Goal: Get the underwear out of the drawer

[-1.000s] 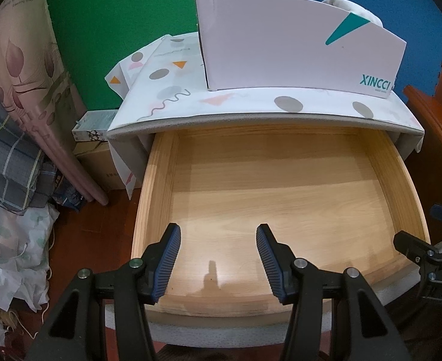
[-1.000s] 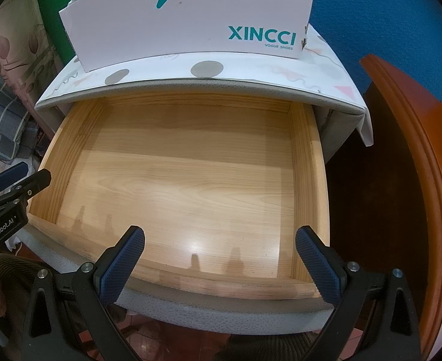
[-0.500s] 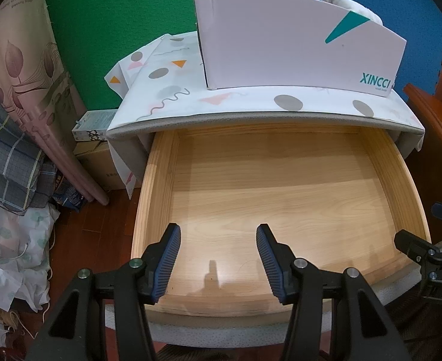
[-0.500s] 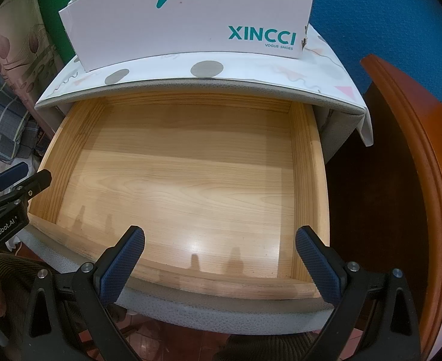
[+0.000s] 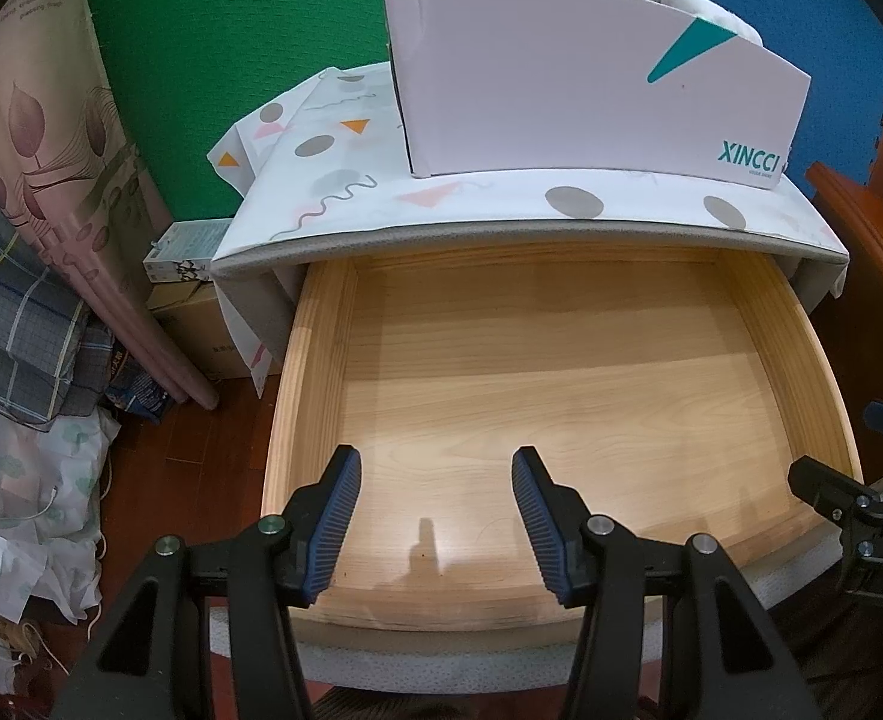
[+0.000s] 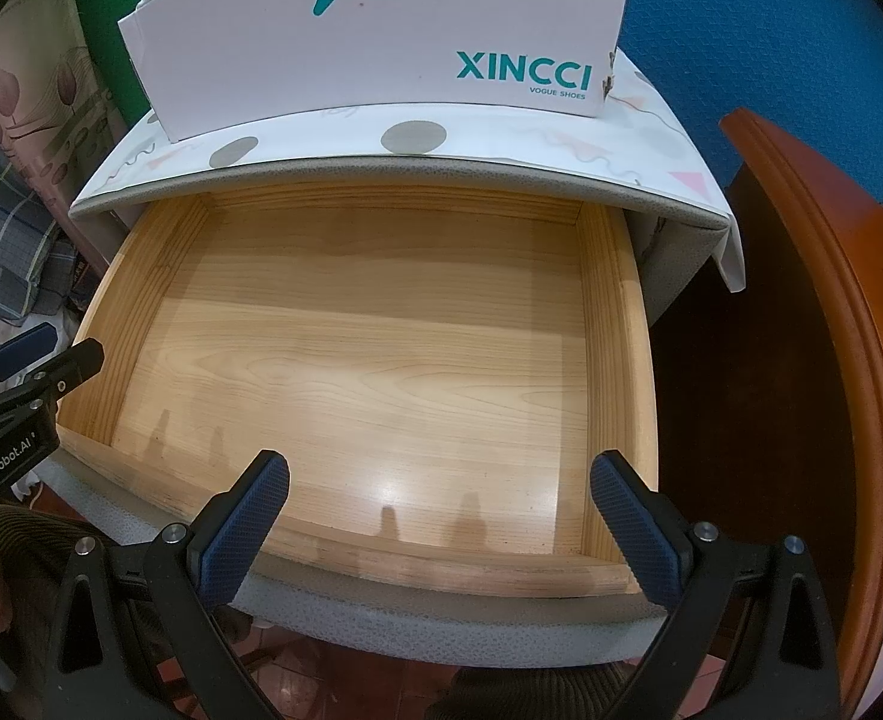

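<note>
Left wrist view looks down on a pale wood drawer (image 5: pixel 561 372), pulled out from under a worktop (image 5: pixel 501 204) covered by a patterned cloth. No underwear shows in the drawer in either view; its floor is bare wood. A white XINCCI shoebox (image 5: pixel 561 84) stands on the worktop, with grey fabric (image 5: pixel 711 9) showing above its rim; I cannot tell what the fabric is. Folded bedding (image 5: pixel 15 312) is piled on the left, and a dark wooden edge (image 6: pixel 831 360) rises on the right. The left gripper (image 5: pixel 435 516) hangs over the drawer's front part, jaws apart and holding nothing. The right gripper (image 6: pixel 438 528) hangs over the front rim, jaws wide apart and holding nothing.
</note>
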{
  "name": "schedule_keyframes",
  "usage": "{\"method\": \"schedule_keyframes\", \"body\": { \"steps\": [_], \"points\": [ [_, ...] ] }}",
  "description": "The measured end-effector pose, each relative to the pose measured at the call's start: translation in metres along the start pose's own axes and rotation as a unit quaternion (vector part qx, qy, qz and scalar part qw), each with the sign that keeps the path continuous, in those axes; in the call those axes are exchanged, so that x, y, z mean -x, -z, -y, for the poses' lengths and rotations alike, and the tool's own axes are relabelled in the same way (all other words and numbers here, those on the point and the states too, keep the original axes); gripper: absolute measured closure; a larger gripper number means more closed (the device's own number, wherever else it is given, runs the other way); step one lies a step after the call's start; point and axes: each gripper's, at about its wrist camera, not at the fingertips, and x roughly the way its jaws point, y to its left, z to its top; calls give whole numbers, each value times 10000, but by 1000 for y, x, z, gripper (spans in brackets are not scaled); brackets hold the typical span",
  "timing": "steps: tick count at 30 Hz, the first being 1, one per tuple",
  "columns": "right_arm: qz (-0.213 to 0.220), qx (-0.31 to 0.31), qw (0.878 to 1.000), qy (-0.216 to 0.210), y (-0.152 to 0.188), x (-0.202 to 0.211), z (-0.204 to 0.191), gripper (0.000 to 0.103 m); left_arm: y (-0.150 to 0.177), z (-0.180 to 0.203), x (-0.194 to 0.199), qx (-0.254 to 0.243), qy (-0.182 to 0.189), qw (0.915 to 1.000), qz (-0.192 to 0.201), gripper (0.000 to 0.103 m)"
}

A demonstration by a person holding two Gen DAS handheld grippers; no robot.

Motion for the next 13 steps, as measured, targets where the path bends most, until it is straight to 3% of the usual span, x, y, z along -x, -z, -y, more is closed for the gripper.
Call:
{"method": "schedule_keyframes", "body": {
  "steps": [13],
  "points": [
    [-6,5,10000,7,0,0,0,3,1,2,2,-53,8,10000,29,49]
  ]
}}
